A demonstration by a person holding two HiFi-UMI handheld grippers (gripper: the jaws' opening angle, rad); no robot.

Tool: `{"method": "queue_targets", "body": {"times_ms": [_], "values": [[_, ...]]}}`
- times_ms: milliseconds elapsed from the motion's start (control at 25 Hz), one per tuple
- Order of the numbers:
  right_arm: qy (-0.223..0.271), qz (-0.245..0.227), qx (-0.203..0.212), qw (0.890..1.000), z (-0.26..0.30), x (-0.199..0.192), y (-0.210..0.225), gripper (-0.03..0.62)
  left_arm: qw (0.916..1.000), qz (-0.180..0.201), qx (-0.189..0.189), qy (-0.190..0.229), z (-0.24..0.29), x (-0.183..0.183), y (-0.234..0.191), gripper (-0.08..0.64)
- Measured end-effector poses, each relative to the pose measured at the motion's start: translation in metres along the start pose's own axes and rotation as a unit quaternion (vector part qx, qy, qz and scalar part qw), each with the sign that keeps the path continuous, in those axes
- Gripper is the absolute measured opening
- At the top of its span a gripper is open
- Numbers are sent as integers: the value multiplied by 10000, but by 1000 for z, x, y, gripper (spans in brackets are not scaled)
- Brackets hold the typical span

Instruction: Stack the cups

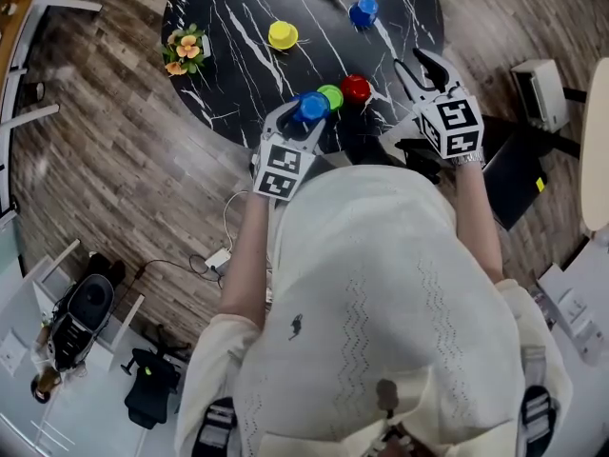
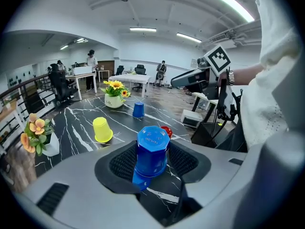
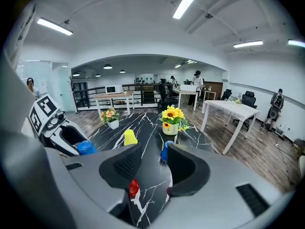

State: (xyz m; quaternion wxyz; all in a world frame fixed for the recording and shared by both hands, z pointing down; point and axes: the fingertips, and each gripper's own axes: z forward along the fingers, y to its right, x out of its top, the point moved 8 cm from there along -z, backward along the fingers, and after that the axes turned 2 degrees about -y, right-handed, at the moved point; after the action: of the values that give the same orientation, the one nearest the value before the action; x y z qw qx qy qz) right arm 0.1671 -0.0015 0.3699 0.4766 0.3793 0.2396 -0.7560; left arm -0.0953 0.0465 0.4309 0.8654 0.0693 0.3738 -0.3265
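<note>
The left hand-held gripper (image 2: 152, 162) is clenched on an upside-down blue cup (image 2: 152, 149), its ribbed pads (image 2: 120, 162) pressed against the cup's two sides, so the cup stands base-up between the jaws at the near edge of the round black marbled worktop (image 1: 238, 84); whether its rim touches the surface cannot be told. In the head view a green cup (image 1: 332, 95) sits just beside the held blue cup, on the right, and a red cup (image 1: 356, 88) sits just beside the green one, the three in a short row. The right hand-held gripper (image 1: 424, 70) is released, with its jaws apart and nothing gripped; it hangs over the worktop's near right edge, close to the red cup, which shows low in the gap between the jaws in its own view without touching either pad. Farther out, a yellow cup (image 1: 283, 34) stands upside down near the middle of the worktop, well apart from the row, and a second blue cup (image 1: 363, 11) stands beyond it toward the far side. A pot of orange flowers (image 1: 186, 50) rests at the worktop's left rim, and a vase of sunflowers (image 3: 172, 120) stands at the far side behind the second blue cup. A wooden floor (image 1: 114, 150) surrounds the worktop
</note>
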Motion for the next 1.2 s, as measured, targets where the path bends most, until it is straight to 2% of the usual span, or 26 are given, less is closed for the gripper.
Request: {"method": "queue_targets", "body": {"times_ms": [680, 1040, 1200], "values": [[-104, -103, 77, 9999, 2, -7, 10, 175, 9998, 21, 187, -52, 13, -8, 3, 233], [-137, -166, 204, 9996, 10, -4, 5, 175, 9987, -408, -41, 289, -2, -7, -1, 264], [-145, -223, 256, 9993, 15, -2, 2, 175, 9947, -734, -259, 674, -20, 5, -3, 264]]}}
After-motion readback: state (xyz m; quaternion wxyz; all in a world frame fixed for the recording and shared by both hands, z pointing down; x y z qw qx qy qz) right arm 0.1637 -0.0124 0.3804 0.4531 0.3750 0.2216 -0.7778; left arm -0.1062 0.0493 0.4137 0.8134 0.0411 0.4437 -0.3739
